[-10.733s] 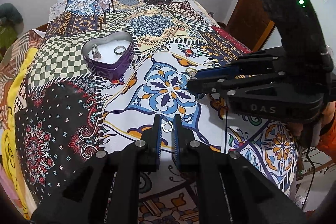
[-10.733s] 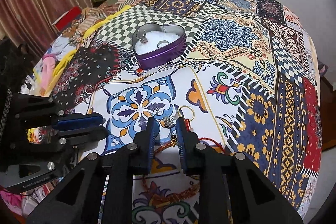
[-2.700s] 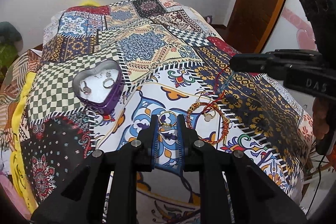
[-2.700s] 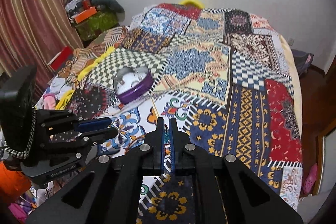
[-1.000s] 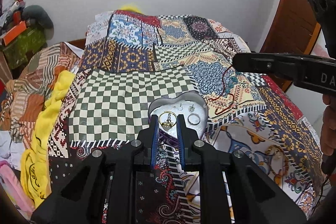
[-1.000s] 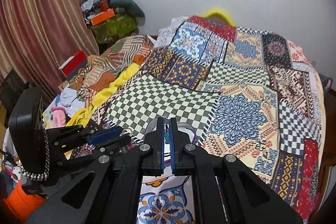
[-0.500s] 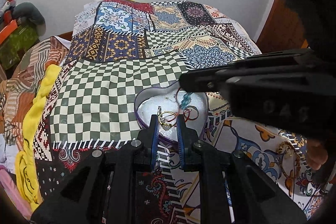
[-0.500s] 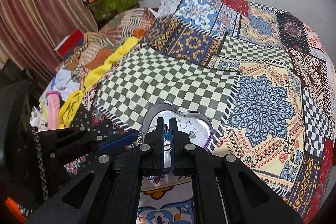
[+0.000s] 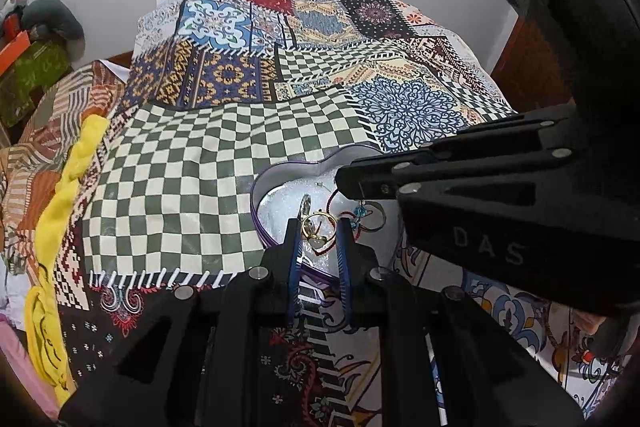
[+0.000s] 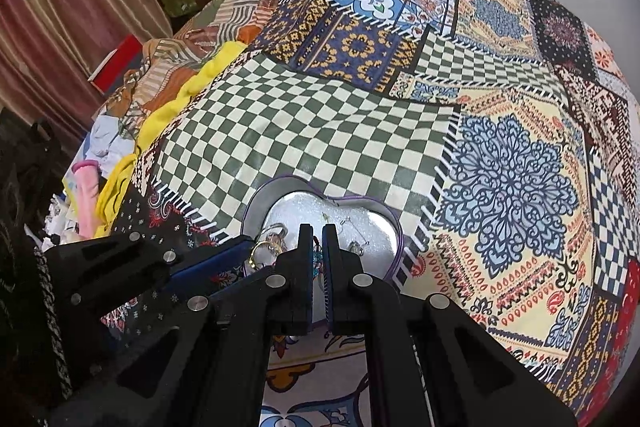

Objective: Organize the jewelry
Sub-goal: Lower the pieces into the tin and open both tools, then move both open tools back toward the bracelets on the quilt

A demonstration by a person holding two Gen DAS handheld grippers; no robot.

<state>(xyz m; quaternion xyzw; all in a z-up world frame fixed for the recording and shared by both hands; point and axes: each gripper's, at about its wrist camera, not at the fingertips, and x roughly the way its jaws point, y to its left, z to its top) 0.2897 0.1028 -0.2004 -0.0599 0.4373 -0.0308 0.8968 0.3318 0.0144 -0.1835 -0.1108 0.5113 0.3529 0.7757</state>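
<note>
Two grippers over heart-shaped purple tin (image 9: 276,183) on patchwork bedspread (image 9: 180,195). Left gripper (image 9: 319,231) clamped on gold ring (image 9: 318,227), ring pinched between blue pads, held above tin's white lining near its front edge. Right gripper (image 10: 318,233) closed tight on red cord with teal bead (image 9: 358,213); cord hangs down into tin. Silver ring (image 9: 376,217) lies on lining just right of gold ring. Further small silver pieces in tin, too small to name. Yellow cloth (image 9: 68,187) bunched along bed's left edge.
</note>
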